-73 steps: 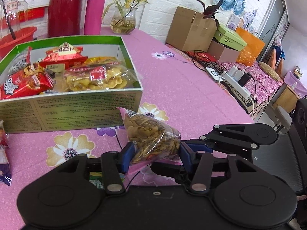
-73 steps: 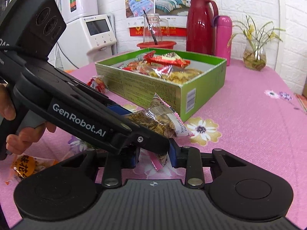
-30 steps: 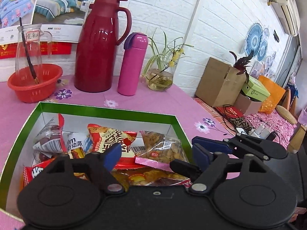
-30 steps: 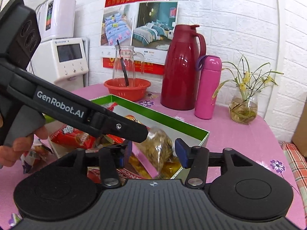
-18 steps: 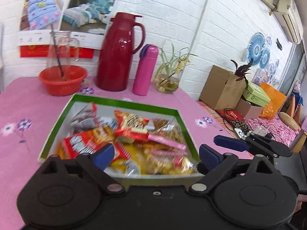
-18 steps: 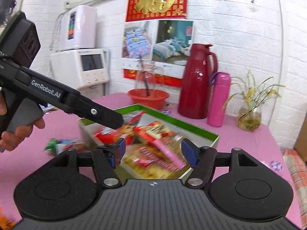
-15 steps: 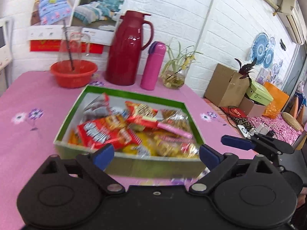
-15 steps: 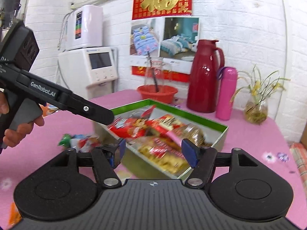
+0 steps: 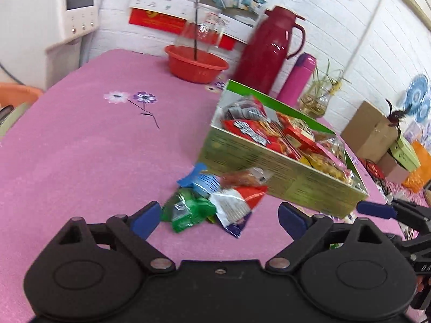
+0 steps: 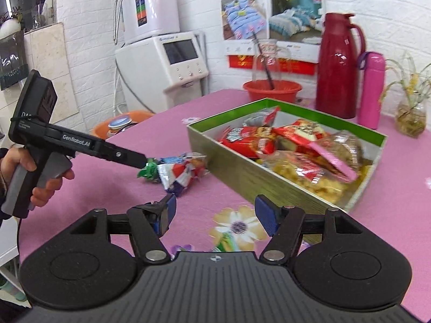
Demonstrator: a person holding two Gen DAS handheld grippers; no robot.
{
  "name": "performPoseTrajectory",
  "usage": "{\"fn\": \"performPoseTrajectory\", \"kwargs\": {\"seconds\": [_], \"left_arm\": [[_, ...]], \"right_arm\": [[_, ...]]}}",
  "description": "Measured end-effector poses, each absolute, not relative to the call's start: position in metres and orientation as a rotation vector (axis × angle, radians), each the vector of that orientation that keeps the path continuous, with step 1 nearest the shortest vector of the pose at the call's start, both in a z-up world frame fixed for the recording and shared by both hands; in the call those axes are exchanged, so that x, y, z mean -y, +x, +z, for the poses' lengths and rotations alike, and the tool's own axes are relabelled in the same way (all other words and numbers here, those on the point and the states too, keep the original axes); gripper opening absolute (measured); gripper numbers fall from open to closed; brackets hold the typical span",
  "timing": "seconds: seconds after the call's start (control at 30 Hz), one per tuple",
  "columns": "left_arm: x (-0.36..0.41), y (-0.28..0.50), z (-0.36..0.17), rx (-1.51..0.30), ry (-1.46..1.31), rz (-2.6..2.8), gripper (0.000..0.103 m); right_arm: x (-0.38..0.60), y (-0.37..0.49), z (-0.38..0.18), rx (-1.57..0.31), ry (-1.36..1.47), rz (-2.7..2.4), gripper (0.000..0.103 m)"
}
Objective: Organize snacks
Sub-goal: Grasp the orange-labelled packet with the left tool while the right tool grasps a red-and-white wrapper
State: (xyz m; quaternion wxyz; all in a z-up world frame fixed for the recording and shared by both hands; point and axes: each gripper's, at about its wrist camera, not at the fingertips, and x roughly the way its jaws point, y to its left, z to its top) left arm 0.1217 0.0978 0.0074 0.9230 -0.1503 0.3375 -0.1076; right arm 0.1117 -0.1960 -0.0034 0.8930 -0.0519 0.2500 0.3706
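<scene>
A: Left gripper (image 9: 218,216)?
B: Spread wide at lower centre of the left wrist view, nothing between the blue pads, aimed down at the loose snack packets (image 9: 215,199) just beyond the tips.

A: And the right gripper (image 10: 215,212)?
B: Likewise released and empty, at lower centre of its own view, over bare pink cloth and a printed flower. Seen too at the right edge of the left wrist view.

A: Where did the snacks lie?
B: Mostly inside the green box (image 10: 237,167), right of centre in both views. Heaped to the rim with red foil bags, clear crinkled bags of yellow chips, and a pink-edged packet on top.

A: Anything left out?
B: Yes. A small cluster on the tabletop (image 9: 89,148), just beside the box's near corner: a green wrapper, a blue one, a red-white-and-blue pouch, an orange-brown piece. Touching one another, some overlapping. Also a scrap of green wrapper glimpsed low between the right gripper's arms; too hidden to name.

A: So how far along?
B: Judged well past halfway. Bulk boxed, a handful still to go, neither gripper carrying anything.

A: Handling?
B: Thin glossy film, soft and crumpled, likely slippery and easily dragged together. Box of stiff printed card, straight-walled, shallow, with little room left on top.
</scene>
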Motion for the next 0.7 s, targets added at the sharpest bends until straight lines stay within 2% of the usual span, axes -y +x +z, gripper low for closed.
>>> {"fn": "performPoseTrajectory", "kwargs": {"seconds": [0.17,0.27,0.33,0.43,0.47,0.5,0.6,0.7], "left_arm": [[-0.118,0.121,0.011,-0.659,-0.364,-0.223,0.102],[-0.123,0.119,0.009,-0.665,-0.360,-0.236,0.097],[-0.126,0.118,0.006,-0.674,-0.356,-0.244,0.096],[-0.129,0.119,0.000,-0.686,-0.356,-0.251,0.094],[-0.129,0.119,-0.002,-0.690,-0.355,-0.255,0.089],[-0.130,0.120,-0.004,-0.696,-0.352,-0.258,0.087],[-0.132,0.121,-0.010,-0.707,-0.337,-0.262,0.083],[-0.130,0.125,-0.015,-0.724,-0.337,-0.270,0.080]], "right_arm": [[0.154,0.141,0.000,-0.551,-0.141,0.809,0.103],[0.130,0.163,-0.003,-0.586,-0.145,0.848,0.093],[0.116,0.174,-0.008,-0.622,-0.137,0.861,0.092],[0.100,0.185,-0.018,-0.654,-0.153,0.868,0.081],[0.097,0.187,-0.022,-0.667,-0.162,0.867,0.059],[0.097,0.188,-0.024,-0.670,-0.153,0.875,0.054],[0.107,0.182,-0.022,-0.672,-0.155,0.889,0.048],[0.117,0.172,-0.020,-0.674,-0.195,0.900,0.047]]}}
